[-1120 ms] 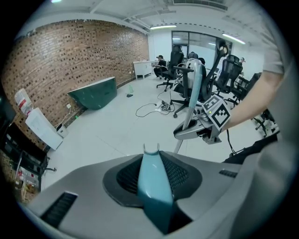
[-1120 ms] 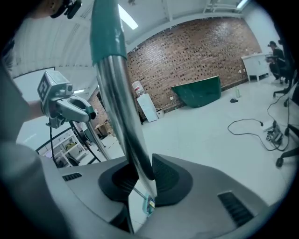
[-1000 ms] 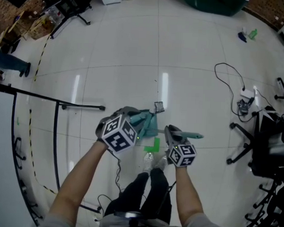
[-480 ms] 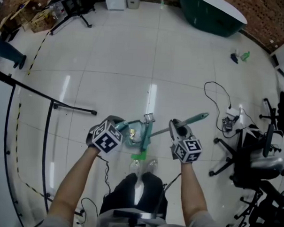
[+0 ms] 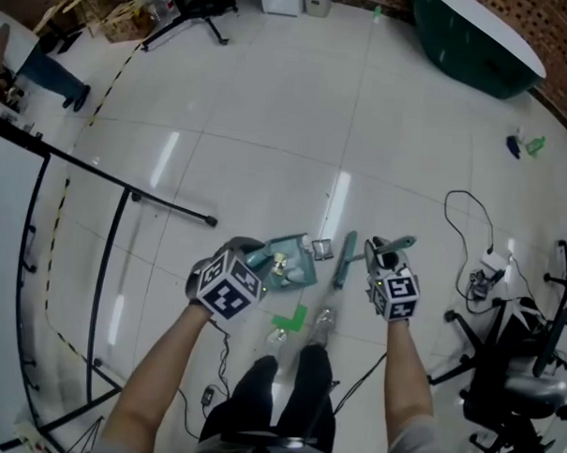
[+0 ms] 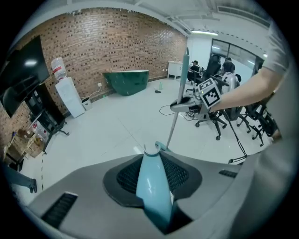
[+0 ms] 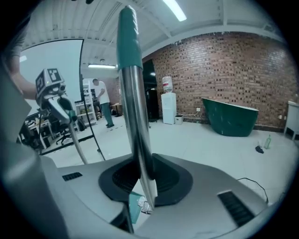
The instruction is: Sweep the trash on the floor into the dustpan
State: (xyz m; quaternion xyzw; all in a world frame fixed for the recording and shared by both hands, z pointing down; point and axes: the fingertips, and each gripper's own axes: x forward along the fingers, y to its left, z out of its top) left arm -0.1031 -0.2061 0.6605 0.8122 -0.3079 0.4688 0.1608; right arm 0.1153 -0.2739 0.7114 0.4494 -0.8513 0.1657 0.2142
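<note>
In the head view my left gripper (image 5: 252, 259) is shut on the handle of a teal dustpan (image 5: 286, 268), which holds a small pale piece of trash (image 5: 280, 261). The left gripper view shows that teal handle (image 6: 152, 186) clamped between my left gripper's (image 6: 154, 163) jaws. My right gripper (image 5: 382, 251) is shut on the broom (image 5: 344, 259), with the broom head (image 5: 322, 248) just right of the dustpan. In the right gripper view the metal shaft with its teal grip (image 7: 135, 116) runs up from my right gripper (image 7: 140, 172), and the dustpan (image 7: 134, 209) shows below it.
A green tape mark (image 5: 289, 318) and the person's feet (image 5: 302, 330) lie just below the dustpan. A black stand (image 5: 125, 193) crosses the floor at left. A cable (image 5: 467, 219) and office chairs (image 5: 522, 353) are at right, and a green tub (image 5: 479, 42) at the back.
The broom has swung from across the dustpan to its right side, and its handle now points more up. Both grippers have rolled, and the dustpan has shifted with the left one.
</note>
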